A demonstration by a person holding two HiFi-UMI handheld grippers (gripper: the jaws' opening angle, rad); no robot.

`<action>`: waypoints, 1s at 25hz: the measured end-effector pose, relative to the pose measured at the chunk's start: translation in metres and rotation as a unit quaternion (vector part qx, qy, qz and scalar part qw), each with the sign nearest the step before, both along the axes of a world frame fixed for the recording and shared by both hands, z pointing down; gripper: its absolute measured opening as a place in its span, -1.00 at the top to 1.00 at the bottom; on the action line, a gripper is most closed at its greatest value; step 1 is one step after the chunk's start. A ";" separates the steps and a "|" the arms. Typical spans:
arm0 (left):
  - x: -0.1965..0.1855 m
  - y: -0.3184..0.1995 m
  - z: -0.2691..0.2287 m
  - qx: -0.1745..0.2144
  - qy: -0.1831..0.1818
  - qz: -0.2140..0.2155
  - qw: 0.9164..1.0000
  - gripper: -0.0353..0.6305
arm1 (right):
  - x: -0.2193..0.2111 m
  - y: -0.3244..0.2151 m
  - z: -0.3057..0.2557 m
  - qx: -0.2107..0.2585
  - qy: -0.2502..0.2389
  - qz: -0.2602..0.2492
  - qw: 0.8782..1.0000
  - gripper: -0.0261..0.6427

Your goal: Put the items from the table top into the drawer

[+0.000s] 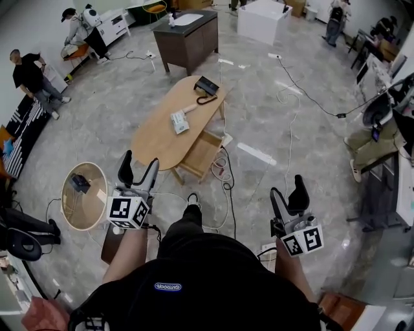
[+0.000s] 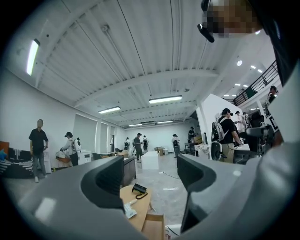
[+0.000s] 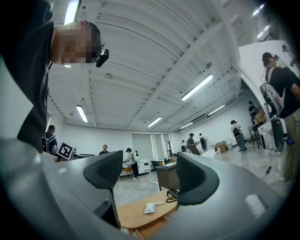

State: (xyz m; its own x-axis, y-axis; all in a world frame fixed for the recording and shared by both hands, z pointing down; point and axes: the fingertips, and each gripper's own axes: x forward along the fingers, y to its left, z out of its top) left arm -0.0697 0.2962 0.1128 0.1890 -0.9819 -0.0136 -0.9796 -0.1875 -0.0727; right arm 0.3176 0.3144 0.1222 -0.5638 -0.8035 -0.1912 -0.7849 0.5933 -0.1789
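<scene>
An oval wooden table [image 1: 162, 132] stands ahead of me on the grey floor. On it lie a black telephone [image 1: 206, 86] with a coiled cord at the far end and a white remote-like item [image 1: 180, 120] near the middle. Its drawer [image 1: 201, 154] is pulled out on the right side. My left gripper [image 1: 137, 170] and right gripper [image 1: 288, 194] are both held up near my body, far short of the table, open and empty. The left gripper view shows the table [image 2: 137, 211], phone [image 2: 138, 189] and white item [image 2: 129, 212]; the right gripper view shows the table [image 3: 136, 213], phone [image 3: 174, 192] and white item [image 3: 150, 207] between the jaws.
A small round side table [image 1: 83, 196] with a dark object stands at my left. Cables [image 1: 224, 178] trail over the floor near the drawer. A dark cabinet [image 1: 187, 40] and white block [image 1: 261, 20] stand beyond. Several people work around the room's edges.
</scene>
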 end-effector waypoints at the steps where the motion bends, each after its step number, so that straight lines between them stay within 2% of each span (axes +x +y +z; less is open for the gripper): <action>1: 0.001 -0.003 -0.001 0.002 0.001 0.001 1.000 -0.16 | 0.004 -0.001 -0.001 0.002 0.002 0.004 1.000 -0.17; 6: 0.006 -0.021 -0.001 0.008 0.003 0.008 1.000 -0.16 | 0.023 -0.010 -0.008 0.008 0.001 0.026 1.000 -0.17; 11: 0.014 -0.045 0.001 0.010 -0.005 0.015 1.000 -0.16 | 0.017 -0.029 -0.010 0.012 0.014 0.023 1.000 -0.17; 17: 0.003 -0.090 0.013 0.012 -0.014 0.023 1.000 -0.16 | -0.021 -0.076 -0.010 0.012 0.020 0.001 1.000 -0.17; 20: -0.017 -0.120 0.033 0.003 -0.007 0.021 1.000 -0.16 | -0.047 -0.102 -0.007 0.020 0.026 -0.008 0.999 -0.17; 25: -0.051 -0.170 0.060 -0.016 0.007 0.028 0.999 -0.16 | -0.091 -0.143 0.004 0.003 0.036 -0.021 0.999 -0.17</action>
